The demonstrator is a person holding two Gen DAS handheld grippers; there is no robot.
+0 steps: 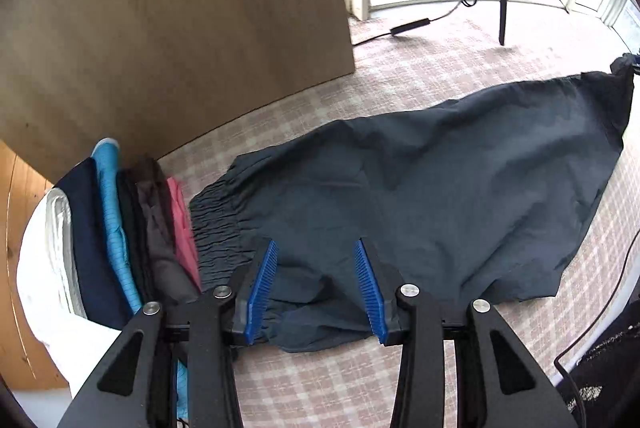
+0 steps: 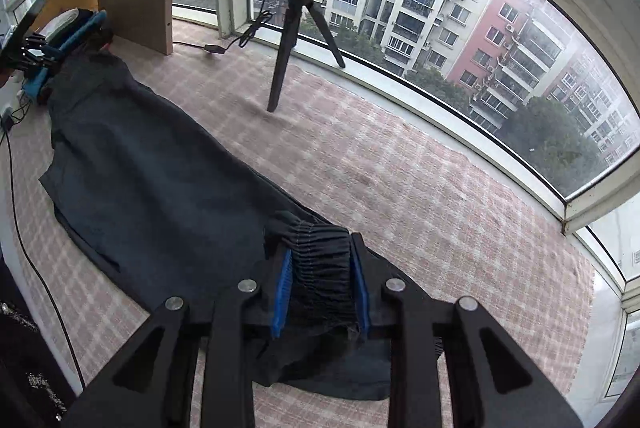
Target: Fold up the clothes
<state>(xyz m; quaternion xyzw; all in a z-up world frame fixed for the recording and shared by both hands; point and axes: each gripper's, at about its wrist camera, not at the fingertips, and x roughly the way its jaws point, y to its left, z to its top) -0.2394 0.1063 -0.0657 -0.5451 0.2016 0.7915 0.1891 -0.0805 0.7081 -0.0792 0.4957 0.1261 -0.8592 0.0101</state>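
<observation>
1. Dark trousers (image 1: 420,188) lie stretched flat on the checked carpet (image 1: 440,68), long axis running from my left hand-held gripper (image 1: 316,284) to my right hand-held gripper (image 2: 320,288).
2. Left hand-held gripper: jaws spread, blue pads either side of the waist end, fabric between them but not pinched. Elastic waistband (image 1: 216,224) sits just left of the left pad.
3. Right hand-held gripper: jaws around the gathered elastic cuff (image 2: 320,260) at the far end. Pads look to touch both sides of the cuff, so I read it as gripping; a little slack fabric hangs below.
4. Each hand has its own end, neither has to cross. A lengthwise fold turns on bringing one end over along that axis, cuff toward waist or the reverse.
5. Can't say from here whether the trousers are already halved leg on leg; they look narrow, one cuff visible.
6. Around: stack of folded clothes (image 1: 116,236) touching the waistband end, wooden panel (image 1: 160,28) behind it. Tripod (image 2: 296,40) with its cable (image 2: 248,32) stands well apart near the window (image 2: 500,48).
7. In the way: only the stack, tight against the waist end.
</observation>
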